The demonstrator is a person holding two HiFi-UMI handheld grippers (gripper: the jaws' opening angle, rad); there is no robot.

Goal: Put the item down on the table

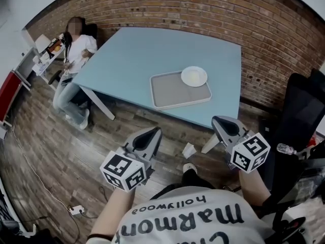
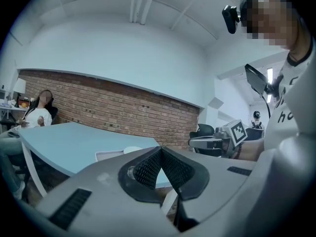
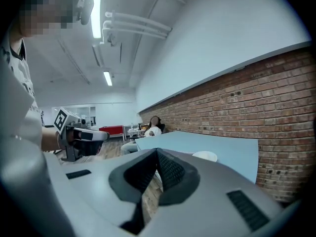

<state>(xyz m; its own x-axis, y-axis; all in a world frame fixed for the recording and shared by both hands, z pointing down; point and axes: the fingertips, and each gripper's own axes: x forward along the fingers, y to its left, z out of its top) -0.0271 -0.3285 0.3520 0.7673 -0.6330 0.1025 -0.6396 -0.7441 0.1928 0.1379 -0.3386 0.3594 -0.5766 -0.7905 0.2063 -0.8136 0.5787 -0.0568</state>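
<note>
Running behind the light blue table (image 1: 152,55) on its far and right sides, a brick wall (image 1: 167,6) is the largest thing in sight, and a wooden floor (image 1: 51,151) spreads off the table's near and left sides. The table carries a grey tray (image 1: 170,93) close to its near right edge. A seated person (image 1: 76,55) is at the table's far left corner, and a black chair (image 1: 299,121) stands off its right end. Short of the table's near edge, over the floor, the left gripper (image 1: 154,132) and the right gripper (image 1: 219,120) are held side by side and well apart, both pointing toward the table. Each has its jaws pressed fully together with nothing between them. The white plate (image 1: 194,76) lies on the tray on the table, at the tray's far right corner, touched by neither gripper.
</note>
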